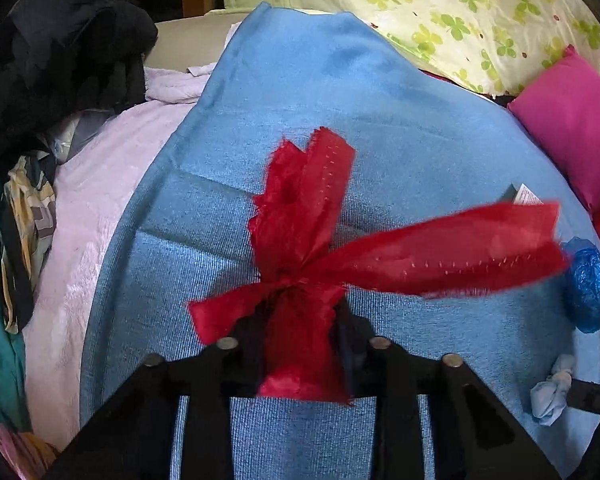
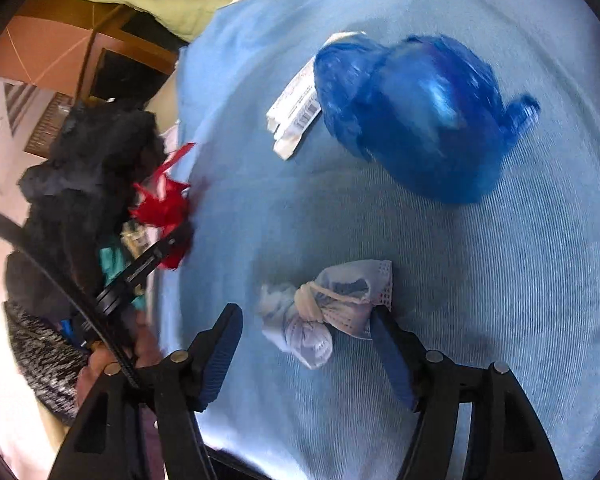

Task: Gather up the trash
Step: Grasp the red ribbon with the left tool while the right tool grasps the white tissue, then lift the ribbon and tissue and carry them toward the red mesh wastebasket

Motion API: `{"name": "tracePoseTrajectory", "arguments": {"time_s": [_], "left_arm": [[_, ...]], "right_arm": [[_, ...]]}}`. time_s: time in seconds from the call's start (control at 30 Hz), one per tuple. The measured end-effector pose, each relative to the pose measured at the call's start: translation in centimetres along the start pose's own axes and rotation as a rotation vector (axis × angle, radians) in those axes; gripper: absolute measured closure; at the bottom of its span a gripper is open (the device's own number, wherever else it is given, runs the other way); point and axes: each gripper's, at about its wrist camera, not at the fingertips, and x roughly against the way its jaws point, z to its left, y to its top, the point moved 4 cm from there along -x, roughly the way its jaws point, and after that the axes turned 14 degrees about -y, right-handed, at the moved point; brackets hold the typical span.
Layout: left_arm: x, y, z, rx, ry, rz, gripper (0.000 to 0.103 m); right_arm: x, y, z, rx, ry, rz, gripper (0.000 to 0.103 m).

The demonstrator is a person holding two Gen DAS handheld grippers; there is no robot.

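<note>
— Black fingers first: what has the left gripper got?

— Its jaws are pinched tight on a red scrap of frayed fabric. The middle of the scrap is bunched between the pads, and loose strips fan out above and to the right over the blue blanket.

— And the right gripper?

— Its fingers stand well apart, with blue ribbed pads facing each other. A knotted white face mask lies on the blanket between the tips; the far pad looks to be touching its edge, the near one is clear of it. Nothing is gripped.

— Other trash?

— A crumpled blue plastic bag lies farther up the blanket, partly over a white paper label. From the right wrist view, the left gripper with its red scrap shows at the blanket's left edge.
</note>
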Motion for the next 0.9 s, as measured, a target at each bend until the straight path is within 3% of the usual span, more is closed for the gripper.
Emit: {"name": "tracePoseTrajectory", "arguments": {"time_s": [0.13,0.27,0.4,0.77,0.9], "left_arm": [[0.9,-0.8,-0.8,0.022,-0.009,-0.015,0.084],[2.4,-2.3,-2.2,0.005,-0.014,-0.03,0.085],[4.8,-3.7,-3.7,-0.016,-0.006,-0.06,0.085],[11.6,-7.1,-11.0,-0.083,0.014,-0.142,0.085],[13.2,-8.5,-14.4,-0.109,-0.02,-0.163,0.085]], "right_arm": [[-0.1,1.2,1.3,0.03,-0.148,-0.092,0.034],[-1.0,1.5,3.4,0.156,-0.334,-0.209,0.057],[-1.5,0.8,5.0,0.276,-0.395,-0.276,0.066],[3.6,-2.8,2.3,0.278,-0.282,-0.278,0.068],[6.5,-3.9,1.5,0.262,-0.242,-0.307,0.068]]}}
